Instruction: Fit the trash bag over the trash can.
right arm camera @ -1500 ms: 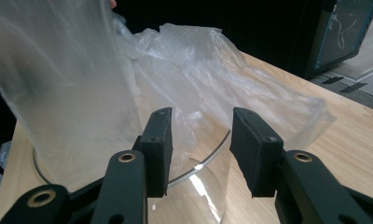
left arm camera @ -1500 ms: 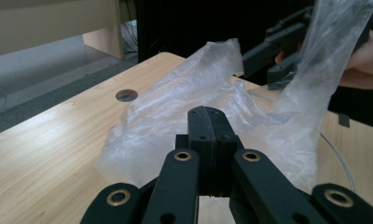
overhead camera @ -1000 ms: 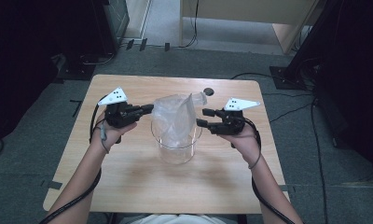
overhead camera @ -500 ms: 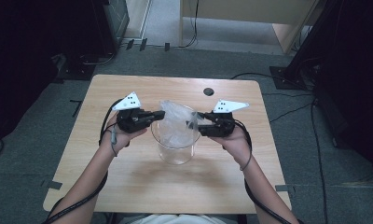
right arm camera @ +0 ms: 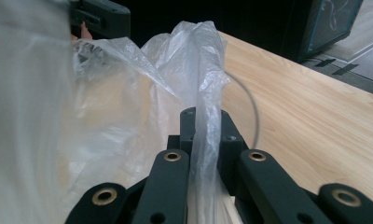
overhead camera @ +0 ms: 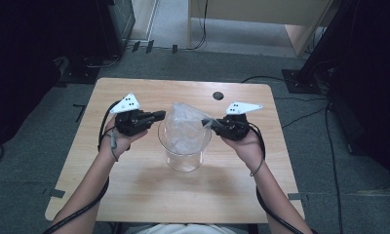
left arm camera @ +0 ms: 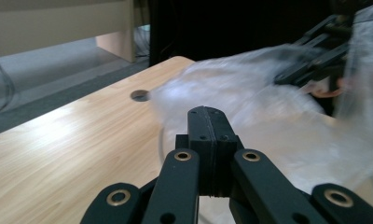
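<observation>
Bag point(overhead camera: 185, 127) lines beaker point(overhead camera: 184, 155); right fingers point(right arm camera: 208, 123) clamp it, left fingers point(left arm camera: 208, 122) seemingly together.

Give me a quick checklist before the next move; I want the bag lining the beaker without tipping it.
1. Right gripper shut on the plastic bag: ok, film is pinched between the jaws.
2. Left gripper holding the bag: not ok, jaws shut together with no film between them.
3. Glass beaker upright on the table: ok.
4. Bag inside the beaker: ok, partly, the top bunches above the rim.
5. Bag folded over the rim: not ok.
</observation>
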